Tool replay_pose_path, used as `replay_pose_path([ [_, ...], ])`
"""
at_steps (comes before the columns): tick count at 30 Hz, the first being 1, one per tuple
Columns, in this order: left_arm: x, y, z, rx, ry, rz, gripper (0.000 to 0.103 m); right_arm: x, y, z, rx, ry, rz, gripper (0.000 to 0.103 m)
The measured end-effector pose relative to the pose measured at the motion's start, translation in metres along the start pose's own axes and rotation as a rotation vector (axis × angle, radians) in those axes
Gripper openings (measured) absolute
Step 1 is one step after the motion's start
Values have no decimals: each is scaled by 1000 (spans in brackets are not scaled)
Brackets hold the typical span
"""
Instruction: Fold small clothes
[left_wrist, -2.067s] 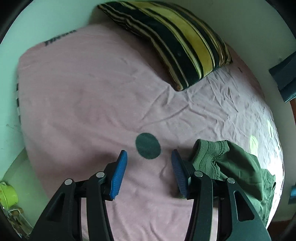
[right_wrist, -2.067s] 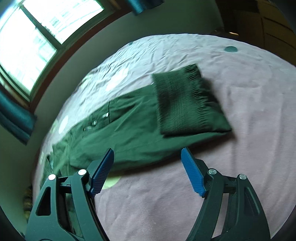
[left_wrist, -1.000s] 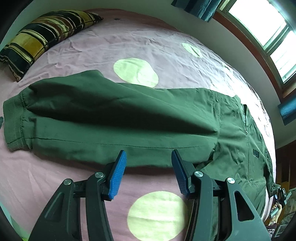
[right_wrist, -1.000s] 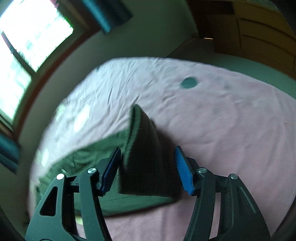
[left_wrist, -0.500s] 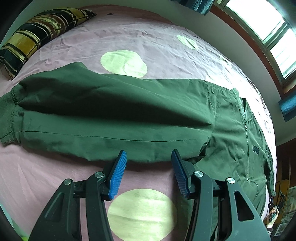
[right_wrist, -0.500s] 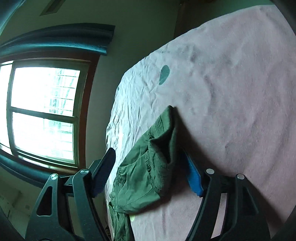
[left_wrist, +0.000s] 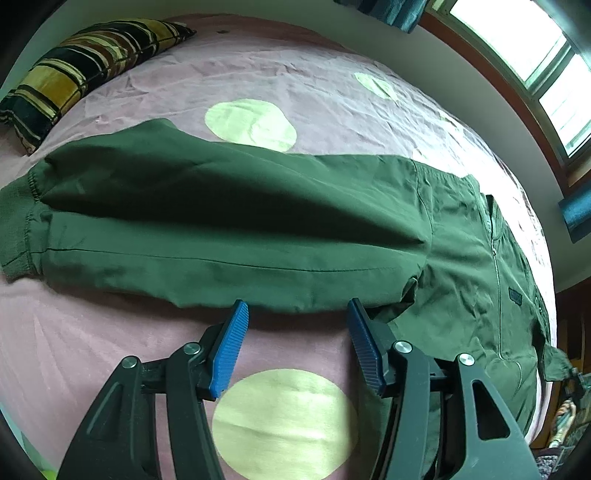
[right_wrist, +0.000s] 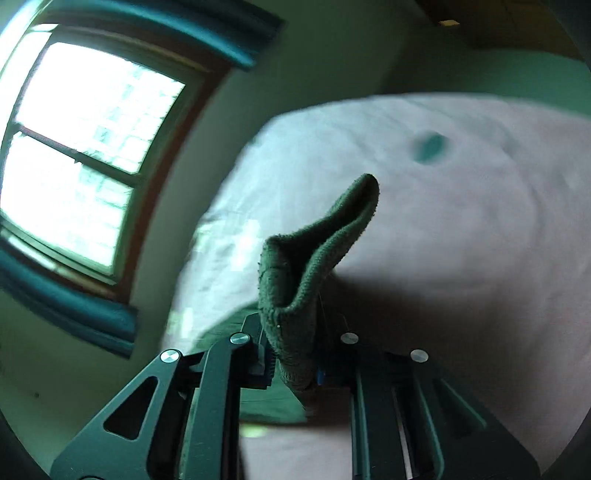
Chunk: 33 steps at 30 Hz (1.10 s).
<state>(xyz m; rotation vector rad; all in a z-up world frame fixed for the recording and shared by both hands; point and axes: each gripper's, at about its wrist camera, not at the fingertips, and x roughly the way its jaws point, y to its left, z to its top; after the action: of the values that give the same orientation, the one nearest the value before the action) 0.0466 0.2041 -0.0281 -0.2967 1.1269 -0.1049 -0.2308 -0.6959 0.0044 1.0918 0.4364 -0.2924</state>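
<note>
Dark green trousers (left_wrist: 258, 229) lie stretched across the pink bed (left_wrist: 92, 350), ribbed ankle cuff (left_wrist: 14, 229) at the left, waist and zip toward the right. My left gripper (left_wrist: 295, 317) is open and empty, its blue pads just short of the near edge of the leg. My right gripper (right_wrist: 291, 365) is shut on a ribbed green cuff (right_wrist: 314, 251), which stands up from between the jaws above the bed. The pads are mostly hidden by the fabric.
A striped yellow and black pillow (left_wrist: 85, 55) lies at the far left of the bed. A window (right_wrist: 77, 144) with teal curtains is on the wall beyond. The sheet has pale green dots (left_wrist: 284, 421) and a dark teal dot (right_wrist: 430, 146).
My right gripper closed on the ribbed cuff and lifted it off the bed. My left gripper swung from the bare sheet to the trouser leg and edged closer, still open.
</note>
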Motion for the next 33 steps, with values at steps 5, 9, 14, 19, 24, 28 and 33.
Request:
replay_pose_path([
  [5,-4,6,-3,-32,-23,-35,59,0,104,-16,-152,5,128,15],
  [9,-9,4,-6,-23,-44,-38,59,23,194,-48,-279,61,210,14],
  [14,-19,1,-8,-12,-82,-47,59,67,272,-106,-420,157,241,14],
  [19,-19,-1,-12,-10,-83,-65,59,114,330,-188,-561,277,229,14],
  [24,-17,1,-13,-18,-78,-80,59,153,354,-269,-705,392,188,14],
  [28,-16,3,-14,-19,-75,-85,59,179,363,-328,-807,472,153,14],
  [33,-11,3,-17,-24,-62,-94,59,204,365,-387,-926,542,71,14],
])
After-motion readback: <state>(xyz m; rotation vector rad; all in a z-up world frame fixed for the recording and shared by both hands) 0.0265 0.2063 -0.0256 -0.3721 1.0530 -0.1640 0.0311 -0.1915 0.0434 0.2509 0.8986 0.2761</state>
